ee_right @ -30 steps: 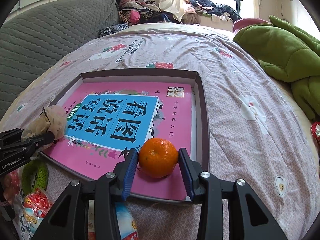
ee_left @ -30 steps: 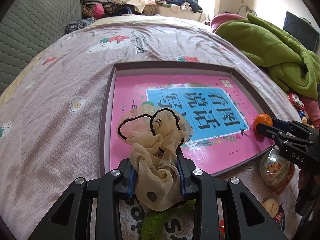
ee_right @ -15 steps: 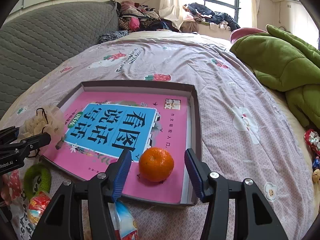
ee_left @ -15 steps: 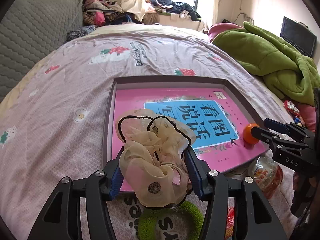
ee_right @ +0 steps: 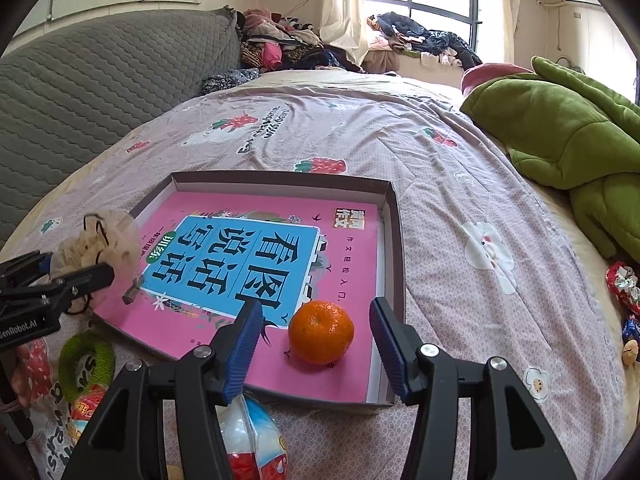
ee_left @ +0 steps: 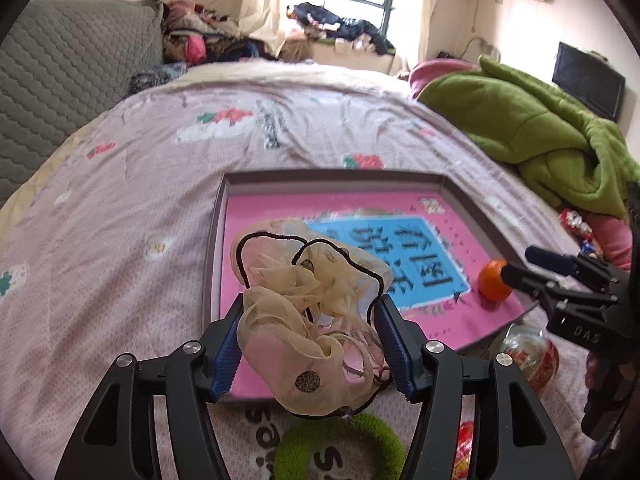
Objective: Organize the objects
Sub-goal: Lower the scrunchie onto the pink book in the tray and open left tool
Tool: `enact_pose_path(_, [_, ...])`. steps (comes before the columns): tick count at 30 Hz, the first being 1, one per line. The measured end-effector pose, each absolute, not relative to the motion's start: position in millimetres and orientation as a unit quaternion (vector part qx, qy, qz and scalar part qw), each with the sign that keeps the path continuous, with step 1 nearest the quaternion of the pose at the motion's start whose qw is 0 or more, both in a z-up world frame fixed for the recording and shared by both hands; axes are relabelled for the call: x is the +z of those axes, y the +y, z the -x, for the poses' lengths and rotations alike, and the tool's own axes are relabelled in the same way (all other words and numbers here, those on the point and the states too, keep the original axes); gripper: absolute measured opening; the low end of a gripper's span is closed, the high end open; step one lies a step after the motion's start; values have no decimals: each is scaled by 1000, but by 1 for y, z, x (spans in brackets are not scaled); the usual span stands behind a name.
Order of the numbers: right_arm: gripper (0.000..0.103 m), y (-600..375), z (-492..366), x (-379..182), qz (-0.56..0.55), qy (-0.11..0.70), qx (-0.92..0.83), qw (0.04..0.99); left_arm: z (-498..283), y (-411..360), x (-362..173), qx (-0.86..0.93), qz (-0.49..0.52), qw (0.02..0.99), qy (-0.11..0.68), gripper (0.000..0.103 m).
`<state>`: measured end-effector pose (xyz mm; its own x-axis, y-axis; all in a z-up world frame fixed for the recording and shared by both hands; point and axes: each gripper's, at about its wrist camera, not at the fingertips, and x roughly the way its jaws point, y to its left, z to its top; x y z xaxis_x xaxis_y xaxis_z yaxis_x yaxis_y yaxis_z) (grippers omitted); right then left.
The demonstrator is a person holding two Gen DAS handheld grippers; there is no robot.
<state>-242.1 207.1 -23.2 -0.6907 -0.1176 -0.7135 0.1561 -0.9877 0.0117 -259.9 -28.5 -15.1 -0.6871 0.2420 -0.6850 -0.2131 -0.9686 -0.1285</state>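
Note:
A shallow grey box [ee_left: 214, 240] holding a pink book [ee_right: 352, 264] lies on the bed. A beige chiffon scrunchie [ee_left: 304, 320] is draped over the box's near left edge, between the fingers of my left gripper [ee_left: 310, 304]. Its jaws are opening and the fabric only brushes the blue pads. An orange [ee_right: 321, 332] rests on the book at the near right corner. My right gripper [ee_right: 317, 306] stands open around it, with a gap on each side. Each wrist view also shows the other gripper: the right gripper [ee_left: 520, 262] and the left gripper [ee_right: 76, 266].
A green knitted ring [ee_left: 340, 440] and snack packets [ee_left: 528, 356] lie in front of the box. A packet [ee_right: 248, 432] sits under the right gripper. A green blanket [ee_right: 560, 132] is heaped at the right, with candies [ee_right: 620, 284] near it. A grey padded headboard [ee_right: 100, 80] is at the left.
Both jaws have widened. The orange, gripped a second ago, now sits free on the book. The scrunchie has puffed out as the left pads let it go.

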Motion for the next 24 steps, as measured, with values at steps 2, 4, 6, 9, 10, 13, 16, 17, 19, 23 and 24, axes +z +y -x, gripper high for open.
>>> enact_pose_path(2, [55, 206, 242, -24, -386, 25, -919, 76, 261, -28, -13, 920, 372, 123, -18, 73])
enact_pose_path(4, [55, 206, 242, -24, -386, 27, -919, 76, 260, -27, -12, 921, 368, 125, -20, 73])
enact_pose_path(6, [55, 206, 241, -24, -385, 26, -919, 76, 259, -26, -11, 922, 366, 125, -15, 73])
enact_pose_path(9, [55, 205, 240, -23, -384, 26, -920, 76, 256, -24, -7, 924, 360, 126, -14, 73])
enact_pose_path(10, [56, 205, 240, -23, -383, 27, -920, 76, 255, -24, -5, 925, 357, 128, -13, 73])
enact_pose_path(13, [56, 205, 239, -22, -382, 27, -920, 77, 251, -22, 1, 930, 343, 128, -5, 74])
enact_pose_path(16, [55, 204, 239, -22, -383, 28, -920, 78, 251, -22, 4, 933, 337, 127, -4, 74])
enact_pose_path(17, [55, 203, 239, -22, -384, 28, -920, 79, 250, -22, 5, 933, 336, 125, -4, 74])
enact_pose_path(19, [56, 204, 239, -22, -383, 29, -920, 79, 250, -23, 6, 934, 335, 124, -5, 74])
enact_pose_path(23, [56, 204, 238, -19, -380, 29, -921, 79, 247, -23, 10, 937, 328, 122, -1, 74])
enact_pose_path(24, [56, 204, 237, -19, -379, 28, -922, 79, 247, -23, 11, 937, 328, 124, -2, 74])
